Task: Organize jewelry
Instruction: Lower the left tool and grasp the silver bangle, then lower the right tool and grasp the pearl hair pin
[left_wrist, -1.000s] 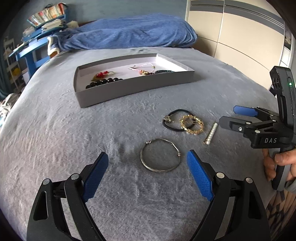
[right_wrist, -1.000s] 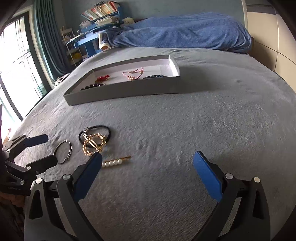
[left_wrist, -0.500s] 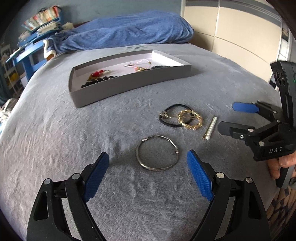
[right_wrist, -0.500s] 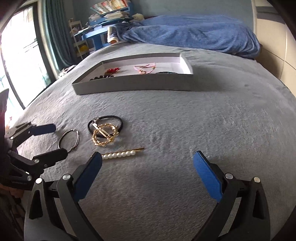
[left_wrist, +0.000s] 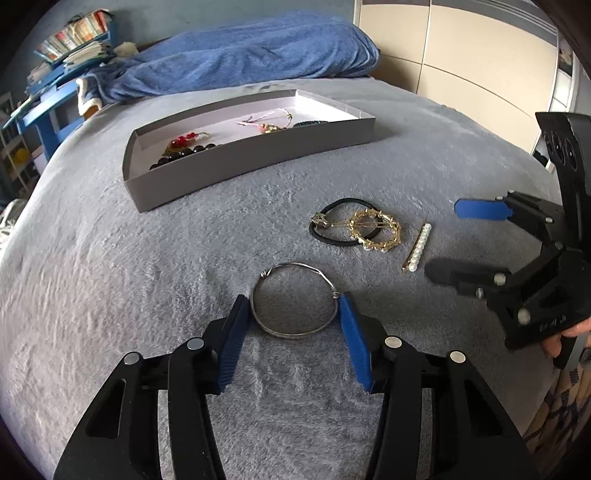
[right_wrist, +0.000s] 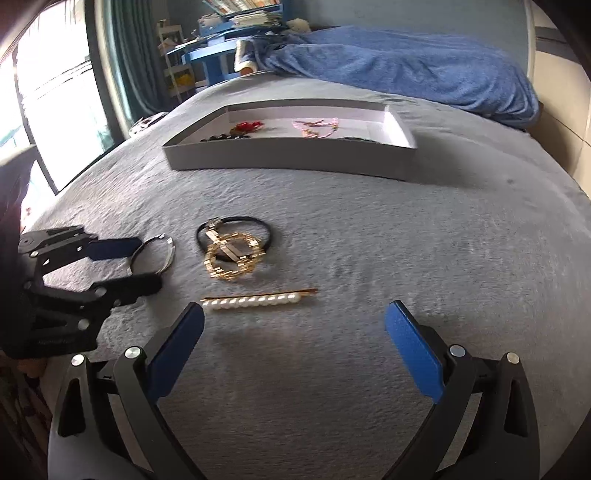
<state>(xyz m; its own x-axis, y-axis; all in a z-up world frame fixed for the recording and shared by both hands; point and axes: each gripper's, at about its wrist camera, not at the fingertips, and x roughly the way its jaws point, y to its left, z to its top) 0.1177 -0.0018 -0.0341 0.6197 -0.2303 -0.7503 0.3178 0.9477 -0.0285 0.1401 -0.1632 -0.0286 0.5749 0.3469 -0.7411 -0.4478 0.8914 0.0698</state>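
A silver bangle (left_wrist: 293, 299) lies on the grey blanket, and my left gripper (left_wrist: 293, 308) has its blue pads touching the bangle's two sides. The bangle also shows in the right wrist view (right_wrist: 153, 254), between the left gripper's fingers (right_wrist: 110, 248). A black hair tie (left_wrist: 341, 225) overlaps a gold chain ring (left_wrist: 375, 229) beyond it. A pearl hair pin (right_wrist: 255, 299) lies just ahead of my right gripper (right_wrist: 295, 321), which is open and empty. The right gripper also shows in the left wrist view (left_wrist: 465, 240). The grey tray (left_wrist: 258, 157) at the back holds several jewelry pieces.
A blue folded blanket (left_wrist: 251, 55) lies behind the tray. A blue desk with books (left_wrist: 59, 74) stands at the far left. A window (right_wrist: 55, 92) is on the left in the right wrist view. Cream wardrobe doors (left_wrist: 461, 55) stand at the right.
My left gripper has moved forward and narrowed around the silver bangle. My right gripper has moved closer to the pearl hair pin and stays open.
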